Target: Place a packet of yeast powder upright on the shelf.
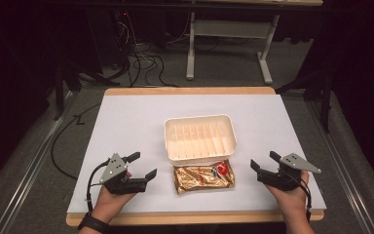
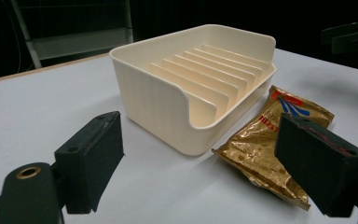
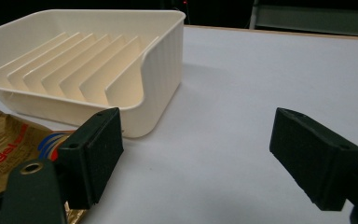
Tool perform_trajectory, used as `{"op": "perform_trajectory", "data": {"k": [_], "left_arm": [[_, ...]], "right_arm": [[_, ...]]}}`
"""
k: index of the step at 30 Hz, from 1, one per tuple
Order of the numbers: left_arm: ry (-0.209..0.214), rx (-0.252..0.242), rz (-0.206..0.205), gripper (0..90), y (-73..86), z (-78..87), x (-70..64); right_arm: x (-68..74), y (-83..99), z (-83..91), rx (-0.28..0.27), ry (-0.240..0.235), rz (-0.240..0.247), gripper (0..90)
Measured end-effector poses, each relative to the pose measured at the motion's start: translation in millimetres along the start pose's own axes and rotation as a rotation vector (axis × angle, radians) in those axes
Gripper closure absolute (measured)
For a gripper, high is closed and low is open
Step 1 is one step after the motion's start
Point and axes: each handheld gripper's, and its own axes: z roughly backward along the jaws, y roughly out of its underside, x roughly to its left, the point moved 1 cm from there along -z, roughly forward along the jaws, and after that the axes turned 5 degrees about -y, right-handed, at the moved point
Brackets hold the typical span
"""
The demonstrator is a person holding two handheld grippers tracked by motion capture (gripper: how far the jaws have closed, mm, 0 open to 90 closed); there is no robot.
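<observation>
Gold packet (image 1: 204,178) (red-and-blue mark), ribbed cream tray (image 1: 199,137), black tongs (image 1: 142,166).

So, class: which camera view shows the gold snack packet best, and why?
The high view: the whole gold packet lies flat, unobstructed, just in front of the cream bin. The left gripper view shows it at an angle, one end behind a jaw. The right gripper view catches one cropped end.

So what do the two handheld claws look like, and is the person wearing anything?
Each claw, left and right, is black with two blocky flat-faced jaws, a grey three-cornered plate on top and a thin black cable trailing back. The left wrist wears a black watch.
</observation>
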Motion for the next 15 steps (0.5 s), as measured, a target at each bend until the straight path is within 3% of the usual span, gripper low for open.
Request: {"op": "perform_trajectory", "data": {"k": [15], "left_arm": [[0.004, 0.007, -0.003, 15.9, 0.5, -1.3, 0.4]], "right_arm": [[-2.2, 3.6, -1.2, 0.012, -0.005, -0.032, 18.8]]}}
